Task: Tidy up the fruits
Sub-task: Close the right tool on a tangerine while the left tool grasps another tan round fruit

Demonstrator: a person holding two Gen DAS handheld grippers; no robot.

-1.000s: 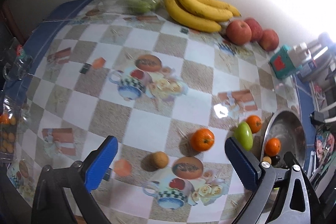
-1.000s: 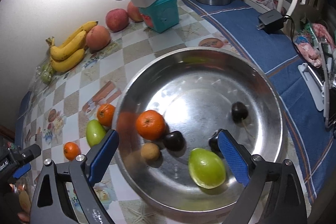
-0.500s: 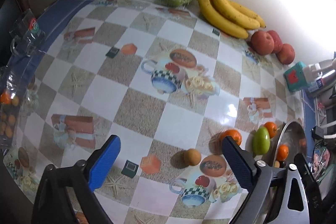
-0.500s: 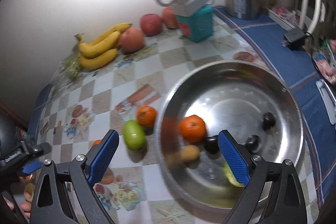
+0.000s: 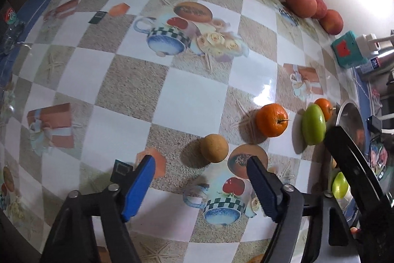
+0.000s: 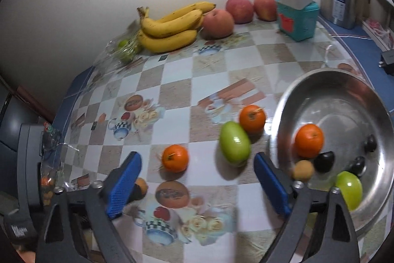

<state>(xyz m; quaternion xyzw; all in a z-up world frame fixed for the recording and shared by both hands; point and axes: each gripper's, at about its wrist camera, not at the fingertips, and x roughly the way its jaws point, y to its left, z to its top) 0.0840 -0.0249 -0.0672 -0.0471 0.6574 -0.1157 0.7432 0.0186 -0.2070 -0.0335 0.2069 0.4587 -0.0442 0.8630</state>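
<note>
Both grippers have just been narrowing their jaws, nothing between either pair. The left gripper (image 5: 200, 179) has dropped toward the small tan fruit (image 5: 213, 148), now at its twelve o'clock. The right gripper (image 6: 197, 176) has swung off the steel bowl (image 6: 369, 95) toward the loose tangerine (image 6: 175, 157) at eleven o'clock, so two pickups look imminent.

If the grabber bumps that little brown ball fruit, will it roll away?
Probably. The small brown fruit looks round and sits loose on the glossy tablecloth, so a nudge likely rolls it. Its skin looks matt, so the open left gripper should hold it.
</note>
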